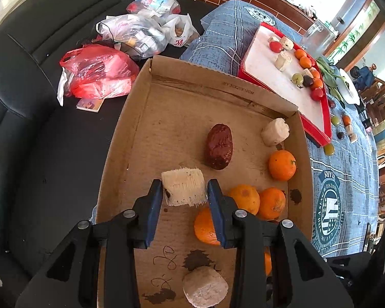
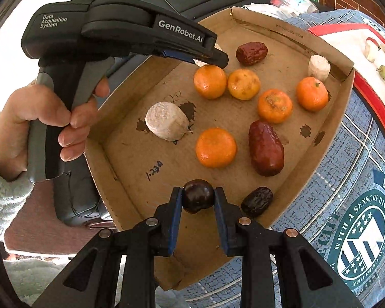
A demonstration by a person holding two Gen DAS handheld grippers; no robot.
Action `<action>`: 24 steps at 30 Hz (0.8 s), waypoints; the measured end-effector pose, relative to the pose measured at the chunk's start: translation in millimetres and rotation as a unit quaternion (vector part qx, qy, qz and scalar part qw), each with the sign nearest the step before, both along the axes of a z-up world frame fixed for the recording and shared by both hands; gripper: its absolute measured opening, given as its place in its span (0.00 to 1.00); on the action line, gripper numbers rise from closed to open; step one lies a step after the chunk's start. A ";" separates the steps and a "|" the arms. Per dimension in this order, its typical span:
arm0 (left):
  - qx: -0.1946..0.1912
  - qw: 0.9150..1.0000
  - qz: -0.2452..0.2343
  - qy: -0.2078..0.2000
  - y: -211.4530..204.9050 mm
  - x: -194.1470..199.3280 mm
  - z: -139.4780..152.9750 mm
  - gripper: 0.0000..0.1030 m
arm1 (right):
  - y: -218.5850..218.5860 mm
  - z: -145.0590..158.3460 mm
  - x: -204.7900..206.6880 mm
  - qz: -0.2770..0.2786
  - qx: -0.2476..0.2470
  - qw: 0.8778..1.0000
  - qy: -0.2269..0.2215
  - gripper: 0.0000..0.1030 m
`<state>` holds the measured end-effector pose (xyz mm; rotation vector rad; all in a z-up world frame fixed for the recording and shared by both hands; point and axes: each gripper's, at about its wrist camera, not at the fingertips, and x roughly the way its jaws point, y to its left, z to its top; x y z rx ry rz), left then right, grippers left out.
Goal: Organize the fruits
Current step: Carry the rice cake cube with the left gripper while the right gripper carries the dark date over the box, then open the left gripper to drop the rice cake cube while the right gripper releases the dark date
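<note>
Currently, per view:
left gripper [image 1: 184, 191]: jaws narrowed onto white cane chunk [image 1: 184, 186], pads pressing both its sides, held low over box floor; touching floor or not, cannot tell
right gripper [image 2: 198, 197]: clamped on dark round fruit [image 2: 198, 195], pads tight on both sides, at near end of box
box [image 2: 131, 154]: shallow brown cardboard tray, sits on blue printed cloth [image 2: 346, 179]
oranges: five in right view, scattered mid-box; one [image 2: 215, 147] lies near side, others further back, e.g. [image 2: 210, 81]
red dates: big one [image 2: 266, 148] right of near orange; smaller one [image 2: 251, 53] near far wall
dark date [image 2: 257, 201]: by box's right edge, just beside right gripper
other cane chunks: one [image 2: 166, 121] left-centre in box; one [image 2: 319, 67] in far right corner
hand [image 2: 38, 125]: grips left tool's handle, fuzzy pale sleeve at wrist
red tray [image 1: 282, 66]: beyond box on cloth, with white liner, holds more small fruit and cane pieces
bags [image 1: 97, 71]: red and clear plastic, on black seat left of box
</note>
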<state>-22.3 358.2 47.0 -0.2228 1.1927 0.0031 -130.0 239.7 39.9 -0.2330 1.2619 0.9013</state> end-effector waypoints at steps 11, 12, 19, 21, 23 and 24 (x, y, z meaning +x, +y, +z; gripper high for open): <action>0.009 1.000 -0.007 0.016 -2.7 17.5 -2.5 0.33 | 3.8 -13.1 -6.7 0.002 -0.008 1.000 -0.006 0.26; 0.010 1.000 -0.008 0.019 -4.3 18.3 -2.4 0.33 | 3.4 -14.0 -7.2 0.001 -0.008 1.000 -0.006 0.27; 0.007 1.000 0.001 0.023 -6.5 17.0 -0.9 0.44 | -6.8 -8.8 -8.0 -0.012 0.004 1.000 -0.005 0.40; 0.000 1.000 0.009 0.017 -4.5 15.8 2.9 0.50 | -15.8 -2.7 -4.1 -0.024 0.019 1.000 -0.005 0.45; 0.000 1.000 0.016 0.010 -3.7 14.9 8.0 0.50 | -24.5 3.8 0.5 -0.036 0.030 0.999 -0.008 0.45; 0.001 1.000 0.019 0.006 -4.0 14.1 11.4 0.50 | -28.7 6.9 2.4 -0.042 0.034 0.998 -0.009 0.45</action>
